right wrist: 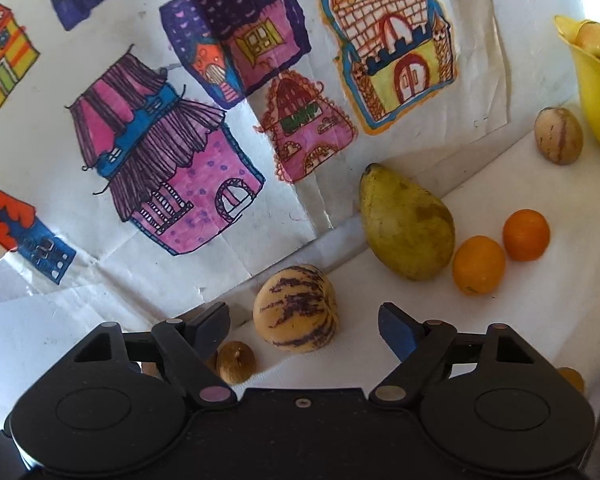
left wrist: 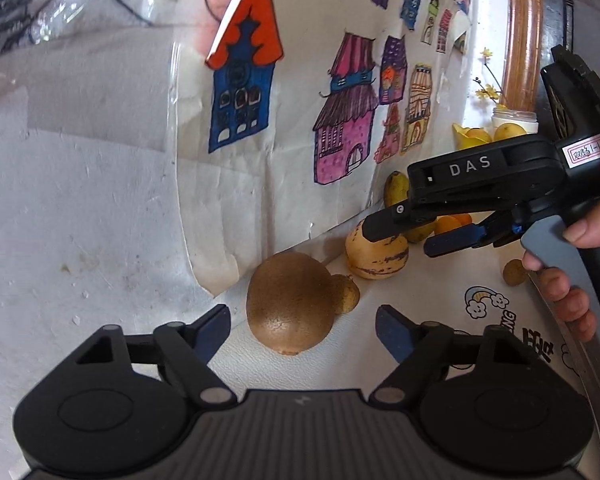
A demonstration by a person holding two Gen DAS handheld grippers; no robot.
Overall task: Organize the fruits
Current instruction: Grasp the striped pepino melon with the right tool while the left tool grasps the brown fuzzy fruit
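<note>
My left gripper (left wrist: 303,326) is open, its fingers either side of a brown kiwi (left wrist: 290,302) on the white table; a small brown fruit (left wrist: 347,294) touches the kiwi behind it. My right gripper (right wrist: 303,326) is open just in front of a cream, purple-striped melon (right wrist: 296,308), which also shows in the left wrist view (left wrist: 374,256). The right gripper appears in the left wrist view (left wrist: 404,236) above that melon. A small brown fruit (right wrist: 235,361) lies by its left finger. A yellow-green mango (right wrist: 410,224) and two oranges (right wrist: 478,265) (right wrist: 526,234) lie beyond.
A yellow bowl (right wrist: 596,80) holding fruit stands at the far right, with a second striped fruit (right wrist: 558,135) beside it. A paper with coloured house drawings (right wrist: 188,128) leans against the wall behind the fruit. Another small brown fruit (left wrist: 514,272) lies near the table's right edge.
</note>
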